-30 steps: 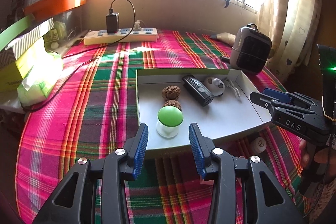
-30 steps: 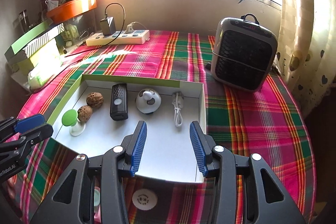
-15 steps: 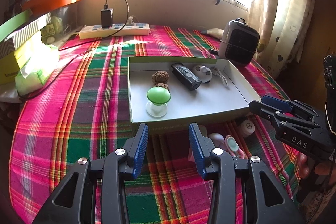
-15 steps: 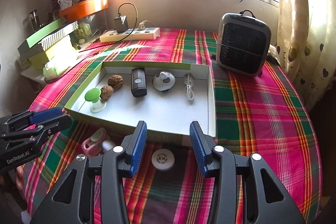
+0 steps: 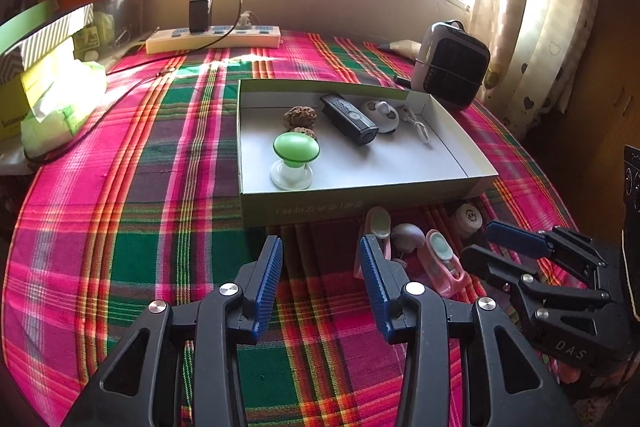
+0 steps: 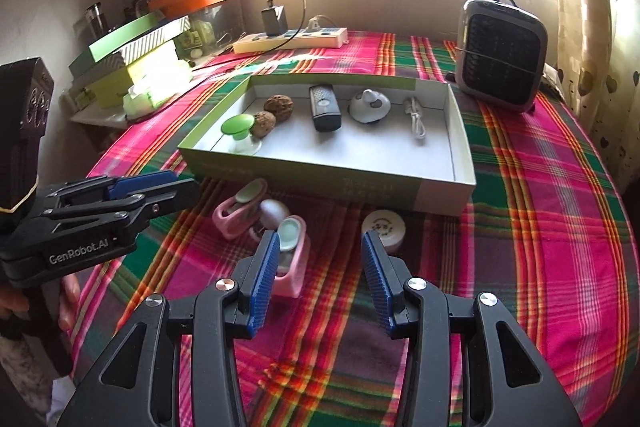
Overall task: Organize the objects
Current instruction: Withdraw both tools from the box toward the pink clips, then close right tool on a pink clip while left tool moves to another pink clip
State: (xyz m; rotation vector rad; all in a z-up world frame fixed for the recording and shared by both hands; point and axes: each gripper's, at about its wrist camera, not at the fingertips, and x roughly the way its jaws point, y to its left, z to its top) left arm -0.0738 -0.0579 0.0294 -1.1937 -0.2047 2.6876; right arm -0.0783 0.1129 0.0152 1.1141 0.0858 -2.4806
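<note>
Both claws are empty and spread, left claw (image 5: pixel 320 275) and right claw (image 6: pixel 318 267) hovering over the table (image 6: pixel 540 227). The loose pink clips (image 6: pixel 292 259) and white puck (image 6: pixel 384 229) sit just outside the box (image 6: pixel 328 179), so I'd come straight down on the puck first, it's clear of clutter

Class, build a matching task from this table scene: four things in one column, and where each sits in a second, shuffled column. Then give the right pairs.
Things:
1. black remote
2. round white disc
3. power strip
4. small heater

Places:
A. at the table's far edge, under the window
B. inside the box
C. on the cloth, in front of the box
D. on the cloth, beyond the box's right end

Pairs: 1-B, 2-C, 3-A, 4-D
</note>
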